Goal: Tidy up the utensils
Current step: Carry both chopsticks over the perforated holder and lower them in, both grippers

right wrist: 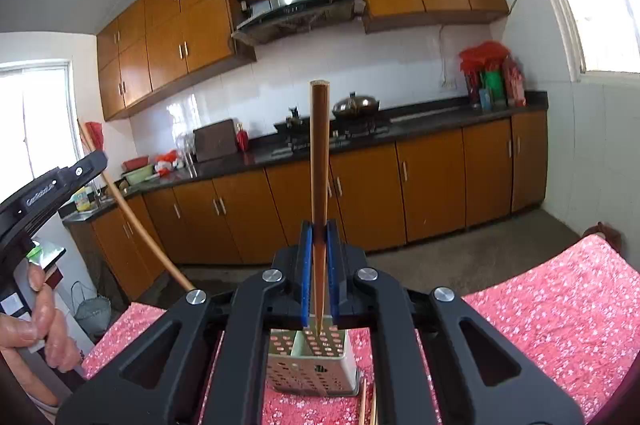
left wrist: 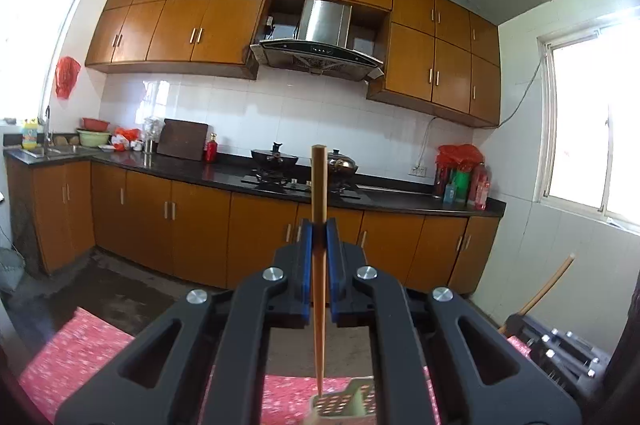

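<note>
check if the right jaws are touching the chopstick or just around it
Touching. In the right wrist view the right gripper has its blue jaws closed against both sides of the chopstick, no gap showing.

Both black two-finger grippers carry bright blue pads (left wrist: pixel 306 257) on their fingers. Each clamps a slim, warm brown wooden chopstick (right wrist: pixel 319 161). The table's cloth (right wrist: pixel 560 305) is deep pink, scattered all over with tiny white blossoms. On it stands a pale grey-green perforated holder (right wrist: pixel 310 357), dotted with round holes. The cupboard doors (left wrist: pixel 200 221) are glossy amber-orange with pale handles, under a black worktop (left wrist: pixel 192 171) and white wall tiles (left wrist: pixel 280 113).
</note>
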Tool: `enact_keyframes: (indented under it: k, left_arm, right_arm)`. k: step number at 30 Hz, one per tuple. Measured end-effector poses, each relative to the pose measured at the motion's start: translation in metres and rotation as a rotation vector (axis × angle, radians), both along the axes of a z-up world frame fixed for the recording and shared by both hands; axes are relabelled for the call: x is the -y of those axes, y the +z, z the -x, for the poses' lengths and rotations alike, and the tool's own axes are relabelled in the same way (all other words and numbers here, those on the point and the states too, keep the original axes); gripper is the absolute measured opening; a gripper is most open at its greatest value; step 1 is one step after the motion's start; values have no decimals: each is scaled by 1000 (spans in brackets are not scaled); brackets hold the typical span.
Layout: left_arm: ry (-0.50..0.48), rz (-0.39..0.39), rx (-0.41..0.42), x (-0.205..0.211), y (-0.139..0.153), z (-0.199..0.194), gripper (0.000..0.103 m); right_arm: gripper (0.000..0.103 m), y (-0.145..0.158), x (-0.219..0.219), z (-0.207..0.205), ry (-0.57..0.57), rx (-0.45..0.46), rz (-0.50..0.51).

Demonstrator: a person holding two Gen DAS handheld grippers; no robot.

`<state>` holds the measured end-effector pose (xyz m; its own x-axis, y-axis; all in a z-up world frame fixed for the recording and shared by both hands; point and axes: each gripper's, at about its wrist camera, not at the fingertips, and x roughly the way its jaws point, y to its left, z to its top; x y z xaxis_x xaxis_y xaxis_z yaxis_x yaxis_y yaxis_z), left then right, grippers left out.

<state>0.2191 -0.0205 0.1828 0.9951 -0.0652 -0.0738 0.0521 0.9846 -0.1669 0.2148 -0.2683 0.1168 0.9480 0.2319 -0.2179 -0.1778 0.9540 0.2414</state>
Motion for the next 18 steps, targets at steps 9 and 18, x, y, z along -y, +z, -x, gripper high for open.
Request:
enact_keyframes:
  k: [9, 18]
  left_arm:
    - [-34, 45, -118, 5, -60, -36, 8]
    - [-72, 9, -180, 5, -92, -38, 15]
  right_arm:
    - [8, -37, -9, -21, 21, -99, 17]
    - [8, -50, -13, -27, 18, -145, 41]
